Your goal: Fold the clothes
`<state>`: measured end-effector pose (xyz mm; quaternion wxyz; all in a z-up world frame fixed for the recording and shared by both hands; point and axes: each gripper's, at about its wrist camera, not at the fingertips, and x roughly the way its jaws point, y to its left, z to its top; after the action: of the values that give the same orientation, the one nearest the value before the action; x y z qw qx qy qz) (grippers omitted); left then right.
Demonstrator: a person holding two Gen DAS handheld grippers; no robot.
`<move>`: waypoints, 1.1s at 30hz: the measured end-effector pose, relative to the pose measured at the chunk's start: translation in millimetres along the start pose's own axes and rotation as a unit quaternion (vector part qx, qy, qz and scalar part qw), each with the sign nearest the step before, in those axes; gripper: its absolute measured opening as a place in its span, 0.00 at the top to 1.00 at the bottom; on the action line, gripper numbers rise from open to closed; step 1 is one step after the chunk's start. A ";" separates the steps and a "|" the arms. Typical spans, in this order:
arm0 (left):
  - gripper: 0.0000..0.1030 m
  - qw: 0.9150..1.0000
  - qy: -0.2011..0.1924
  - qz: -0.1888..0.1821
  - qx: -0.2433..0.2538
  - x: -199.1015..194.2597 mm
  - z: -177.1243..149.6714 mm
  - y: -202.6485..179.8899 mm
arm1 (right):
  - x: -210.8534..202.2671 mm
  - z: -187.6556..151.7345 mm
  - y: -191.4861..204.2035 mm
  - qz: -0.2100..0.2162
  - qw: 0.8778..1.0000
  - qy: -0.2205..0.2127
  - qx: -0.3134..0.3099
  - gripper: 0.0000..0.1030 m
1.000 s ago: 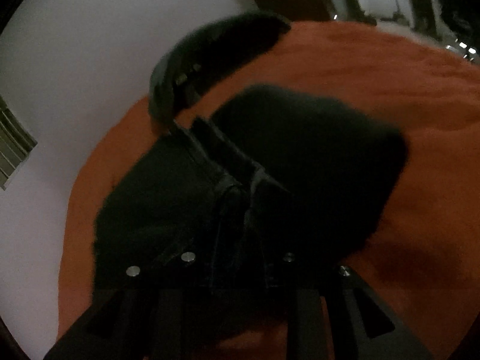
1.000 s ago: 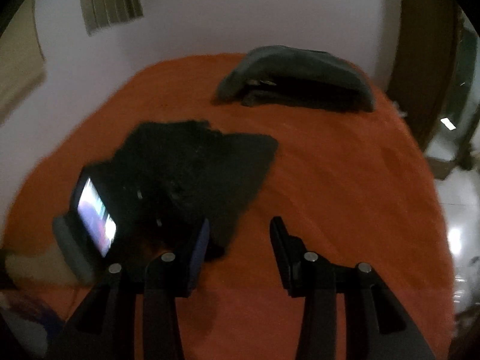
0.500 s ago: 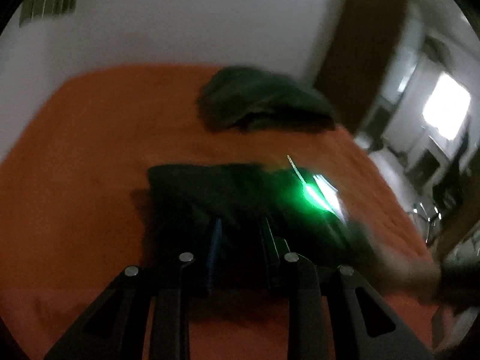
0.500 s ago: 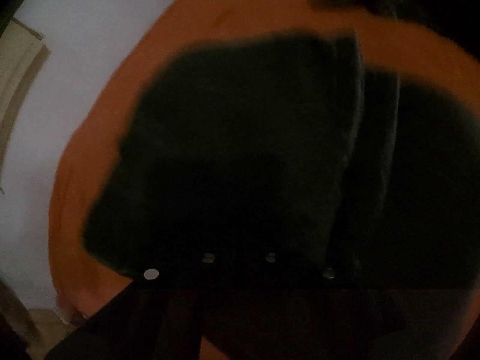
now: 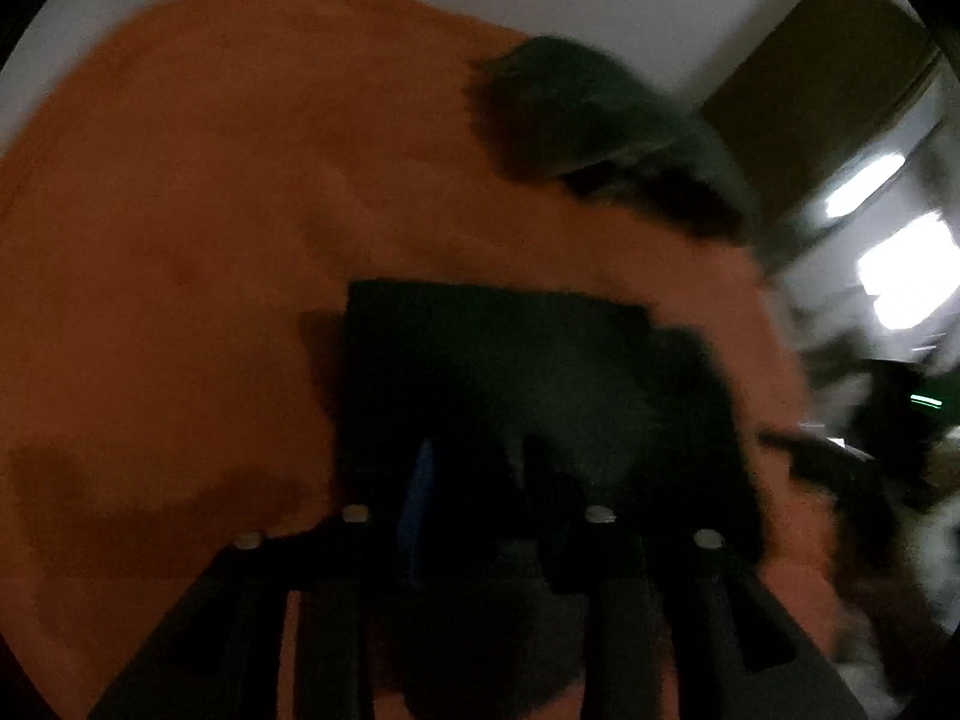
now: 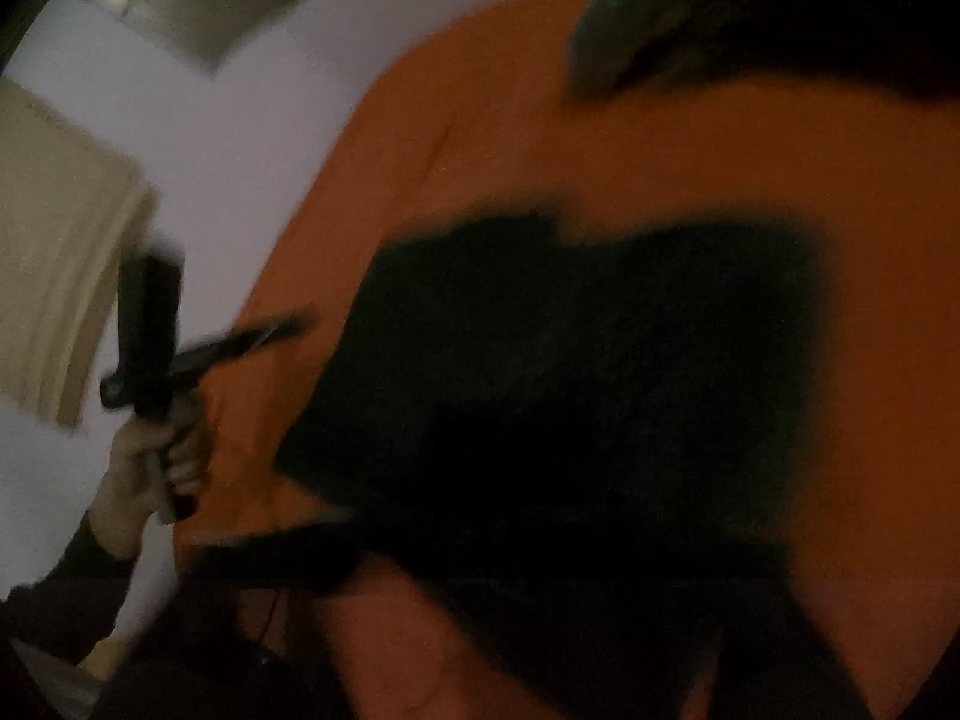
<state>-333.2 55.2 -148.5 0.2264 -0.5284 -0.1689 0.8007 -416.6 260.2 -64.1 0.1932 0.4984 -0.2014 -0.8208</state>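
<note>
Ahead of the left jaws we see the black garment [image 5: 528,372] blocking; bare orange bedspread [image 5: 198,228] lies open leftward (a dark heap [image 5: 588,120], probably clothes, beyond).

1. The black cloth [image 5: 528,372] was a bumpy heap on the orange bed [image 5: 210,210] before. Now it lies flat, like a folded square.
2. The left gripper [image 5: 480,480] was pinching the cloth. Now its jaws are opening just above the cloth's near edge.
3. The right gripper's jaws are opening too, over the cloth.
</note>
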 end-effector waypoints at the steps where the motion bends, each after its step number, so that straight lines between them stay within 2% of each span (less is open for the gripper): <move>1: 0.49 1.000 0.016 -0.020 -0.018 3.3 4.9 15.2 | -4.3 6.6 -20.4 -0.008 1.000 0.009 0.011 0.00; 2: 0.43 0.998 0.031 -0.040 -0.037 6.6 9.8 30.4 | -4.6 12.5 -41.5 -0.012 0.999 0.029 0.022 0.00; 4: 0.42 0.992 0.062 -0.078 -0.076 15.9 19.2 60.3 | 14.7 20.9 -74.4 -0.016 0.995 0.078 0.064 0.00; 5: 0.42 0.988 0.073 -0.096 -0.100 27.6 21.3 72.4 | 29.8 24.5 -87.4 0.000 0.992 0.097 0.085 0.00; 7: 0.42 0.979 0.081 -0.137 -0.129 50.7 18.5 86.1 | 55.4 23.2 -105.1 0.023 0.986 0.113 0.116 0.00; 9: 0.42 0.976 0.097 -0.150 -0.124 77.2 15.3 83.5 | 74.4 18.9 -107.7 0.046 0.982 0.125 0.133 0.00; 10: 0.41 0.975 0.105 -0.155 -0.122 88.6 14.5 79.7 | 78.6 18.5 -105.5 0.059 0.981 0.124 0.134 0.05; 11: 0.36 0.975 0.101 -0.156 -0.121 93.9 12.6 75.6 | 81.5 18.5 -102.5 0.071 0.981 0.122 0.133 0.15; 12: 0.32 0.977 0.092 -0.154 -0.115 96.7 11.4 70.9 | 86.0 21.8 -100.2 0.071 0.983 0.116 0.123 0.57; 13: 0.32 0.979 0.085 -0.152 -0.110 96.0 9.5 66.3 | 89.0 23.7 -96.2 0.039 0.987 0.112 0.107 0.70; 15: 0.32 0.979 0.081 -0.148 -0.117 90.0 6.6 64.3 | 92.1 25.9 -95.3 0.034 0.988 0.106 0.103 0.71; 18: 0.33 0.970 0.072 -0.159 -0.171 89.3 0.7 74.0 | 97.1 28.7 -106.2 0.064 0.983 0.111 0.132 0.71; 21: 0.32 0.960 0.107 -0.150 -0.213 80.6 -1.2 96.3 | 100.8 24.8 -120.6 0.100 0.970 0.130 0.180 0.65; 23: 0.31 0.956 0.115 -0.149 -0.223 67.2 -2.3 110.0 | 102.4 25.6 -126.5 0.123 0.961 0.142 0.202 0.55; 25: 0.31 0.959 0.134 -0.165 -0.189 56.4 -5.8 110.2 | 98.1 24.1 -124.8 0.142 0.960 0.149 0.188 0.32; 27: 0.31 0.963 0.164 -0.156 -0.148 57.5 -8.5 96.5 | 98.9 22.9 -115.0 0.152 0.963 0.157 0.159 0.20; 28: 0.31 0.967 0.163 -0.147 -0.128 59.7 -6.9 86.3 | 99.8 21.8 -109.4 0.151 0.965 0.159 0.144 0.15; 31: 0.29 0.975 0.159 -0.124 -0.089 69.3 2.2 60.2 | 107.6 19.7 -90.5 0.129 0.972 0.166 0.105 0.09; 32: 0.24 0.979 0.160 -0.103 -0.072 75.5 5.7 51.3 | 111.3 15.0 -84.7 0.123 0.973 0.168 0.097 0.08; 33: 0.23 0.982 0.164 -0.079 -0.059 82.5 8.6 44.7 | 116.0 14.4 -78.6 0.116 0.975 0.169 0.089 0.08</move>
<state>-377.3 62.0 -231.4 0.2820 -0.6500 -0.2170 0.6715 -488.4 268.4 -185.0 0.2731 0.6187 -0.2945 -0.6752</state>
